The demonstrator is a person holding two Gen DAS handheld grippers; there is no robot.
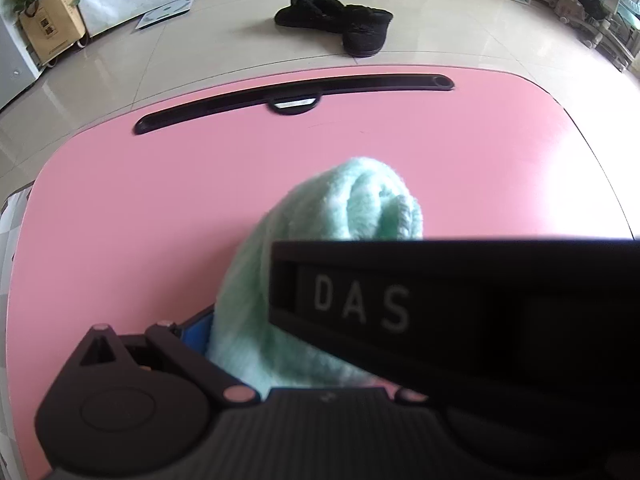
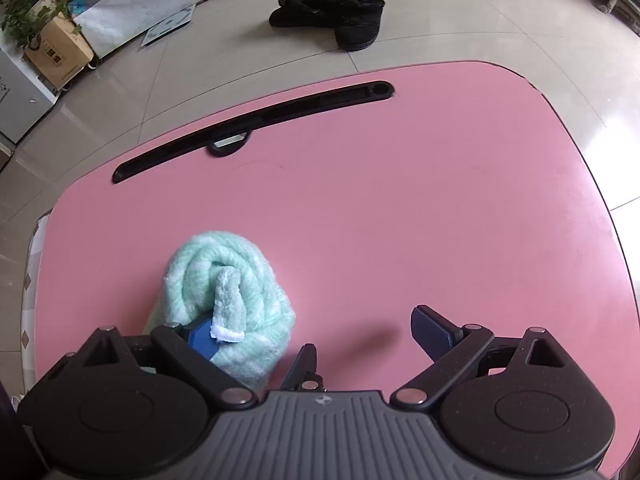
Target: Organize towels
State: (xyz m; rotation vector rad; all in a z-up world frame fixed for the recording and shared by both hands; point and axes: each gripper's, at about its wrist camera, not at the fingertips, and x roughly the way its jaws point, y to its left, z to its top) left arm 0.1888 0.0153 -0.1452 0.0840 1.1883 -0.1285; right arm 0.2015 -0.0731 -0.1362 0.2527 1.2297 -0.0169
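A: Counter [image 2: 400,208], pink, fills both views, with a black slot [image 2: 248,128] running along its far side toward eleven o'clock. Slippers [image 2: 332,20] lie on the floor beyond, at twelve.

B: And the towel [image 2: 224,280]?

A: Mint green, rolled into a coil, resting on the counter at about ten o'clock from the right gripper [image 2: 320,336]. A white-hemmed corner sticks out of the roll's end.

B: Fingers?

A: The right fingers [image 2: 434,330] stand spread wide; one blue pad touches the roll near that loose corner, the other sits well apart over bare counter. So nothing is clamped there. In the left wrist view the towel [image 1: 320,240] runs between the left gripper's [image 1: 320,340] fingers, but a black bar marked DAS hides one side, so I cannot tell whether they pinch it.

B: Risks?

A: My guess: the roll may spring loose, since that corner is untucked and plush cloth relaxes. A sideways nudge from the touching pad could also set it rolling toward the counter's nine o'clock edge.
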